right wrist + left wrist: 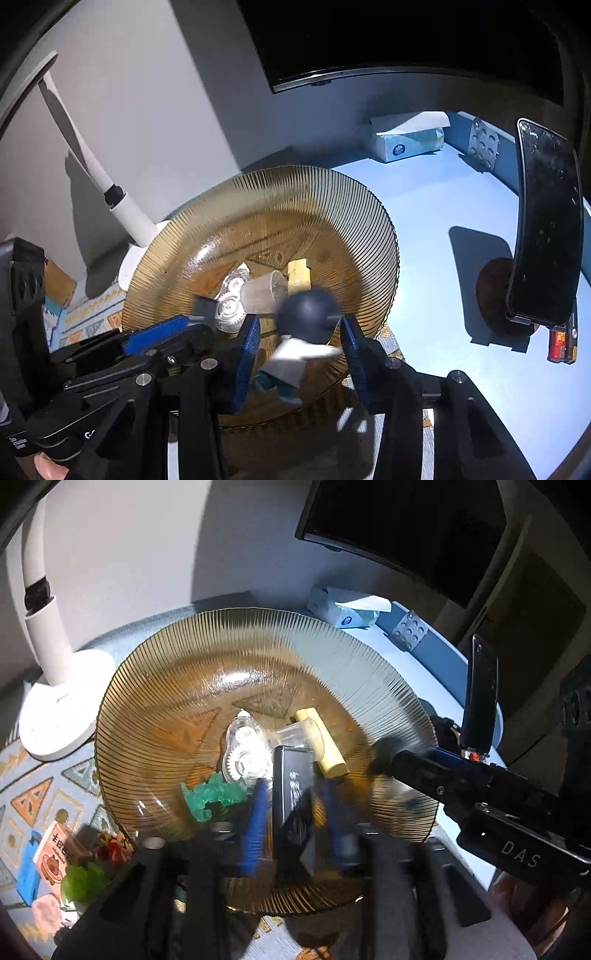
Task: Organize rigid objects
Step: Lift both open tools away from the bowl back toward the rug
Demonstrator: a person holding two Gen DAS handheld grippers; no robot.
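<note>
An amber ribbed glass plate (155, 701) (343, 206) holds a clear correction-tape dispenser (245, 749) (231, 295), a green jelly-like piece (212, 795) and a cream tube with a clear cap (325, 746) (264, 291). My left gripper (293, 823) (195, 321) hangs over the plate's near side. A black box (291, 794) stands between its blue fingers (255, 823), with slim gaps on both sides. My right gripper (299, 350) (399, 764) is open over the plate's right rim. Between its pads, untouched and blurred, is a small figure with a dark round head (308, 308) and a white body.
A white desk lamp (55, 686) stands left of the plate. Behind it are a tissue box (402, 142) and a blister pack (484, 142); a phone on a stand (546, 229) is at the right. Small toys and boxes (55, 856) lie on the patterned mat (33, 797).
</note>
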